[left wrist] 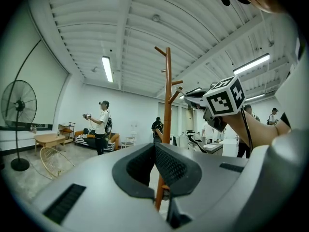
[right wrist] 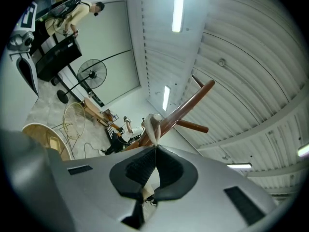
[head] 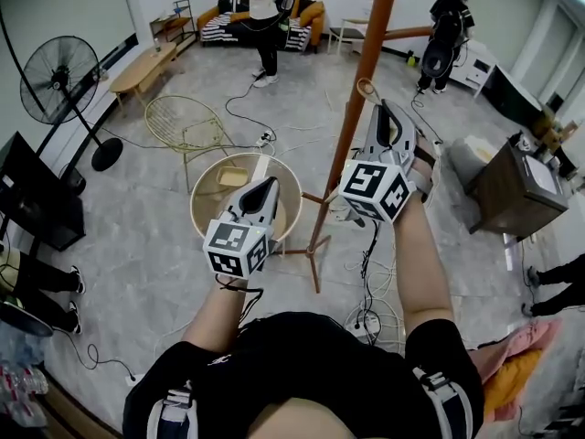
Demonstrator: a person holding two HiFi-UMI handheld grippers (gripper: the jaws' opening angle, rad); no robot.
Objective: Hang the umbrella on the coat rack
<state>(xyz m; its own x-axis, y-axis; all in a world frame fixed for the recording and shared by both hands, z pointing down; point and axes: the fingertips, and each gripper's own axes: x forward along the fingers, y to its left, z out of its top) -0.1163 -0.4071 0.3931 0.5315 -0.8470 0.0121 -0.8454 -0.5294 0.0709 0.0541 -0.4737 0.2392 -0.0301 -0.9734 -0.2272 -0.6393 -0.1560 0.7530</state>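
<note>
At the far left, a standing fan (head: 59,80) was whole, but the dark screen (head: 32,195) below it was cut off by the picture's edge. A wire chair (head: 187,131) stood further in, beside a round surface (head: 196,199) whose near side was hidden behind the left gripper (head: 270,183). That gripper's fingers were pressed together with nothing between them. Through the notch below the fingers, a slice of the coat rack (head: 366,53) showed.

The rack's pole rose out of the top of the head view, so its pegs showed only in the gripper views. Just right of the pole, the right gripper (head: 384,106) had its fingers closed on a pale strap loop (right wrist: 154,129). The loop reached past the fingertips, close to the pole. Whether it touched the rack could not be told. The rest of the umbrella was hidden, presumably under the gripper and forearm. A dark cabinet (head: 512,190) stood at the right.
</note>
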